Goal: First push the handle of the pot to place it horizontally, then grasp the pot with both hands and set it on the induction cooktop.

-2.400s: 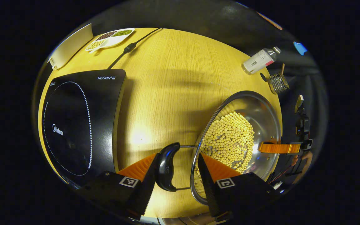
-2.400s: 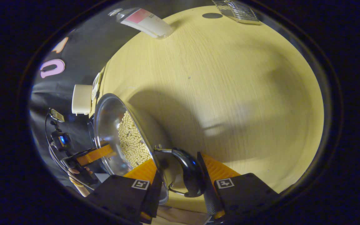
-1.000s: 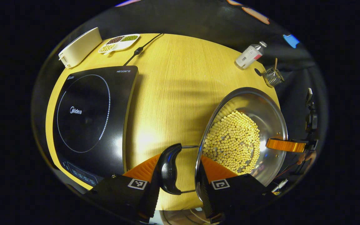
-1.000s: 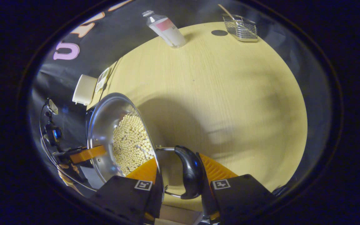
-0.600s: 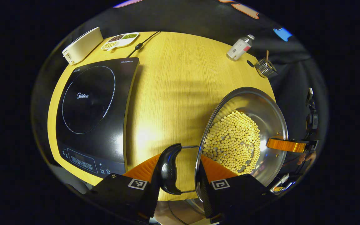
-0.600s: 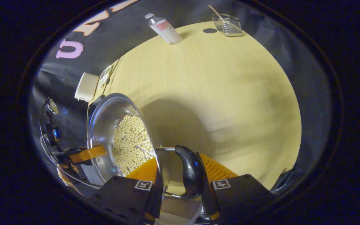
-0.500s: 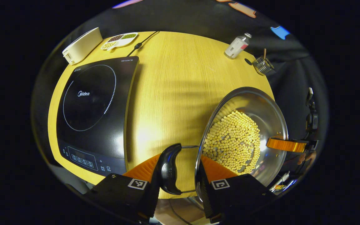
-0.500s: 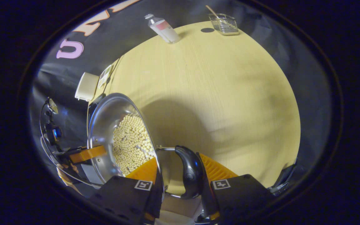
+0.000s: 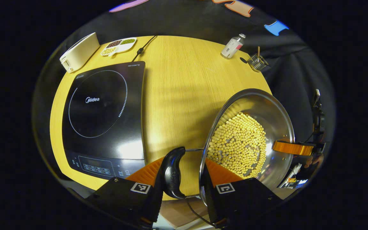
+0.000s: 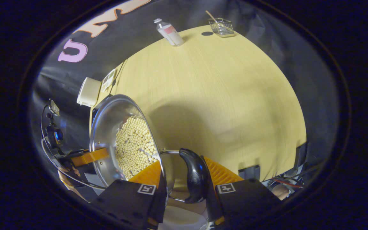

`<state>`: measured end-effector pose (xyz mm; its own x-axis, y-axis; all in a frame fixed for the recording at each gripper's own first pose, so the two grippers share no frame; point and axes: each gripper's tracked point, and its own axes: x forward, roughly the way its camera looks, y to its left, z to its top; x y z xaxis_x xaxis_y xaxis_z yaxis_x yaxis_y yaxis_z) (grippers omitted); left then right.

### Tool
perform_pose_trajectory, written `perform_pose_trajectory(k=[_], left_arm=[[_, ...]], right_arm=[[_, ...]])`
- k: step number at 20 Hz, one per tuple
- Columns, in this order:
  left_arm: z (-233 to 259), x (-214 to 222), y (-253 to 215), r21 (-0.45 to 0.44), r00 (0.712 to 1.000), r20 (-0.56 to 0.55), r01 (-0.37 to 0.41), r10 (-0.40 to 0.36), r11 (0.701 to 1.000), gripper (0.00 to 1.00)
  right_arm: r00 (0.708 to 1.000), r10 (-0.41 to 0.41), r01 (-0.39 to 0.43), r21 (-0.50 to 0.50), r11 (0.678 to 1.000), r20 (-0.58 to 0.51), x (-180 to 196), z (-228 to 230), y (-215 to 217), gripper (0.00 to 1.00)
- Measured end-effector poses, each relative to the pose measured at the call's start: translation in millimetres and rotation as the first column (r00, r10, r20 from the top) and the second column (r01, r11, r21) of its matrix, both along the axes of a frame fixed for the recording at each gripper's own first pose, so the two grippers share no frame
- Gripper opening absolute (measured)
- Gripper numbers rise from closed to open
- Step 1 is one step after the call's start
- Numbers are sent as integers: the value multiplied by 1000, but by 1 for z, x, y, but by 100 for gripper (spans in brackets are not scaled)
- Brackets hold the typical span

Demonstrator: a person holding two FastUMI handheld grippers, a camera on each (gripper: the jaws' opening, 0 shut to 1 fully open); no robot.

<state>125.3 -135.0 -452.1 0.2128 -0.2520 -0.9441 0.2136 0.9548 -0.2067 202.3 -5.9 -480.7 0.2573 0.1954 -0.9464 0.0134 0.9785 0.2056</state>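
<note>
In the left gripper view, the left gripper [image 9: 181, 174] has its orange ribbed fingers [image 9: 145, 172] closed around one black curved plastic side handle [image 9: 172, 172] of the shiny round stainless-steel pot [image 9: 276, 111], one finger outside the handle and the other against the pot's rim. The pot is filled with small pale yellow beans [image 9: 240, 143] and hangs in the air above the near right part of the round light wooden table [image 9: 177, 89], well apart from the black glass induction cooktop [image 9: 104, 111] that lies flat on the table's left side. On the pot's far side the right gripper's orange finger [image 9: 287, 148] reaches the rim, with part of a hand [image 9: 313, 159] behind it. Beyond the cooktop sit a cream rectangular box [image 9: 78, 52], a white divided dish of mixed beans [image 9: 118, 46] and a black power cord [image 9: 142, 48]; at the table's far right edge stand a small clear bottle with a white and pink label [image 9: 232, 47] and a little wire basket holding a stick [image 9: 256, 62]. In the right gripper view, the right gripper [image 10: 182, 177] clamps its orange fingers [image 10: 220, 174] on the opposite black handle [image 10: 195, 174] of the same pot [image 10: 107, 118], the beans [image 10: 134, 147] piled inside, while the left gripper's orange finger [image 10: 89, 157] shows at the far rim. The table [image 10: 222, 95] spreads out below, with the bottle [image 10: 169, 32] and basket [image 10: 221, 26] at its far edge.
</note>
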Motion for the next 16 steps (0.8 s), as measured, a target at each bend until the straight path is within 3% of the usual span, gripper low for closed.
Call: perform_pose_trajectory(k=[1, 8, 11, 16], left_arm=[[-1, 1, 0, -3, 1000, 6, 14, -14, 1000, 60], [-3, 14, 0, 0, 994, 49, 97, -97, 995, 60], [-2, 14, 0, -7, 992, 58, 116, -115, 993, 60], [1, 20, 2, -25, 991, 75, 117, -115, 993, 60]], right_arm=[[1000, -14, 14, -2, 1000, 9, 0, -1, 1, 55], [994, -102, 101, 7, 995, 27, -1, 0, 1, 55], [993, -116, 115, 10, 993, 37, -1, 3, 1, 52], [991, -106, 107, -10, 994, 75, 1, -1, 2, 55]])
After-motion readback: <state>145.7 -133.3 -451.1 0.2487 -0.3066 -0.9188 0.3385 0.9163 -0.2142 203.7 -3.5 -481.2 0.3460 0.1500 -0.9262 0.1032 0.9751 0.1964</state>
